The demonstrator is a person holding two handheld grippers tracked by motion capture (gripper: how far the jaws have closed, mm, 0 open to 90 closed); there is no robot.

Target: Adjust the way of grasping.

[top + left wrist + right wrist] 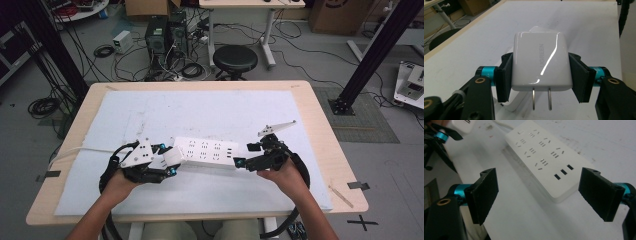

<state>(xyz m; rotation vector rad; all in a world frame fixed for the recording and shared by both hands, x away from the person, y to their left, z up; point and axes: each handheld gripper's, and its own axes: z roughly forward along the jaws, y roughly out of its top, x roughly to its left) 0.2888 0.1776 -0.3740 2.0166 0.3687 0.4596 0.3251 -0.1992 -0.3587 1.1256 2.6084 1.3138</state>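
Glossy white plastic makes the charger (540,63) slippery; the left gripper (541,79) pinches its sides, prongs pointing back at the camera, so it could twist before plugging. Farther right, the right gripper (549,195) is spread near the power strip (206,151), which could slide, unbraced, mid-table.

The charger (540,62) at the centre of the left gripper view was glossy white with pale grey lettering and silver prongs. The pads (504,80) beside it were matte black on teal hubs. In the upper middle of the right gripper view, the power strip (546,157) was white with dark slots. The mat (210,112) was pale blue-white, the table (330,135) edge light wood.
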